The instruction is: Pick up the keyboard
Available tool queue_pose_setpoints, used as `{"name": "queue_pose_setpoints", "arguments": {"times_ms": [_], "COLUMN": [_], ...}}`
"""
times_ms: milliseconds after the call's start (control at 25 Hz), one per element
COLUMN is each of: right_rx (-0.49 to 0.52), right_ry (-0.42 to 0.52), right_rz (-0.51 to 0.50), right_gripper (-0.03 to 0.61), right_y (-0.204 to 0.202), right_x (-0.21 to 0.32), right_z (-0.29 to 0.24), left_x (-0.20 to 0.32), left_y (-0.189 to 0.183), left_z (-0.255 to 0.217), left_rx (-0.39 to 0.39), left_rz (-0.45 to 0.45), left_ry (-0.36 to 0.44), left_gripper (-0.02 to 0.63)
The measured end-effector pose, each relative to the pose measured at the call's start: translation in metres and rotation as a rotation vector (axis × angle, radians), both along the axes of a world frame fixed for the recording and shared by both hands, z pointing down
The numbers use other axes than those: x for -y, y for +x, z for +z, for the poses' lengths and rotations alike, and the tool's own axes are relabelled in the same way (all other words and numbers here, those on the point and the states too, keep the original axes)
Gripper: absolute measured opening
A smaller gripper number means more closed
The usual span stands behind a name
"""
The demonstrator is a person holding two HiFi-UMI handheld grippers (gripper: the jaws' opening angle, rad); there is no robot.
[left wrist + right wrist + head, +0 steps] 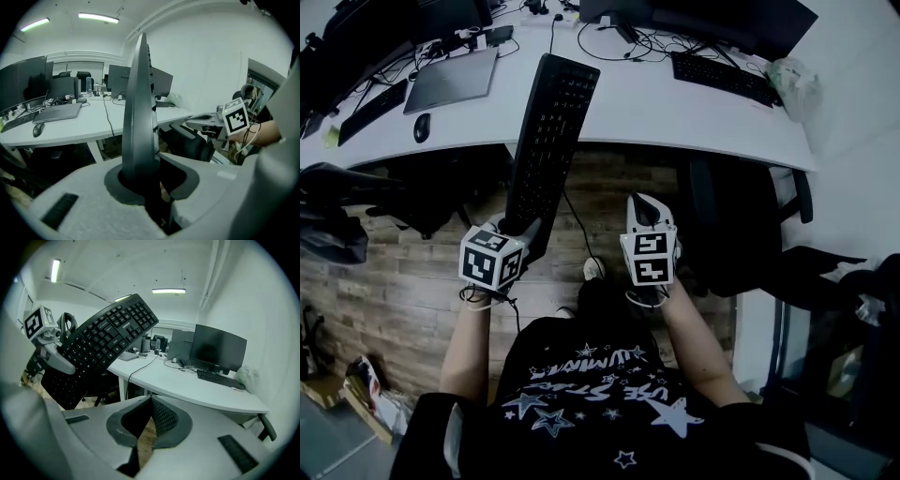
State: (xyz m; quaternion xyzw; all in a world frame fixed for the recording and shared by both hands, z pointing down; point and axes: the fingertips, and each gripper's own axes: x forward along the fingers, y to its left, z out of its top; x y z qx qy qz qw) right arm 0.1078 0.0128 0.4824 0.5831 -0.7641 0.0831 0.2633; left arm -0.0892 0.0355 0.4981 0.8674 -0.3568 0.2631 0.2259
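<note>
A black keyboard (548, 131) hangs in the air, its near end clamped in my left gripper (520, 230) and its far end reaching over the white desk (675, 108). In the left gripper view the keyboard (140, 112) stands edge-on between the pads of the left gripper (145, 180). My right gripper (645, 208) is to the right of the keyboard and apart from it, over the wooden floor. In the right gripper view the jaws of the right gripper (150, 420) are shut with nothing between them, and the keyboard (105, 341) shows at upper left.
On the desk lie a second keyboard (722, 77), a closed laptop (450, 80) and a mouse (422, 127), with monitors (741, 19) behind. A black office chair (741, 225) stands at the right under the desk edge. A cable (577, 225) trails from the held keyboard.
</note>
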Motion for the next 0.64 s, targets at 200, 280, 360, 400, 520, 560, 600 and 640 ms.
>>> {"name": "queue_pose_setpoints", "arguments": {"times_ms": [200, 280, 360, 400, 520, 560, 600, 640], "right_rx": [0.010, 0.010, 0.010, 0.011, 0.017, 0.020, 0.022, 0.025], "right_ry": [-0.007, -0.012, -0.017, -0.019, -0.021, -0.023, -0.025, -0.027], "right_rz": [0.012, 0.011, 0.011, 0.011, 0.008, 0.007, 0.007, 0.007], "right_gripper": [0.006, 0.006, 0.006, 0.006, 0.006, 0.006, 0.006, 0.006], "right_y": [-0.012, -0.016, -0.019, -0.020, -0.027, -0.030, -0.032, -0.035], "right_x": [-0.037, -0.050, -0.062, -0.067, -0.081, -0.086, -0.090, -0.095], "right_z": [0.004, 0.006, 0.010, 0.012, 0.016, 0.017, 0.018, 0.020], "left_x": [-0.034, -0.046, -0.058, -0.064, -0.080, -0.085, -0.090, -0.096], "left_y": [-0.012, -0.015, -0.017, -0.018, -0.023, -0.025, -0.026, -0.028], "left_z": [0.002, 0.003, 0.005, 0.006, 0.011, 0.012, 0.014, 0.016], "left_rx": [-0.012, -0.017, -0.021, -0.022, -0.020, -0.019, -0.017, -0.016], "left_rz": [0.015, 0.019, 0.023, 0.026, 0.032, 0.035, 0.038, 0.041], "left_ry": [0.008, 0.011, 0.012, 0.012, 0.010, 0.008, 0.007, 0.005], "left_gripper": [0.081, 0.081, 0.081, 0.081, 0.082, 0.081, 0.081, 0.081]}}
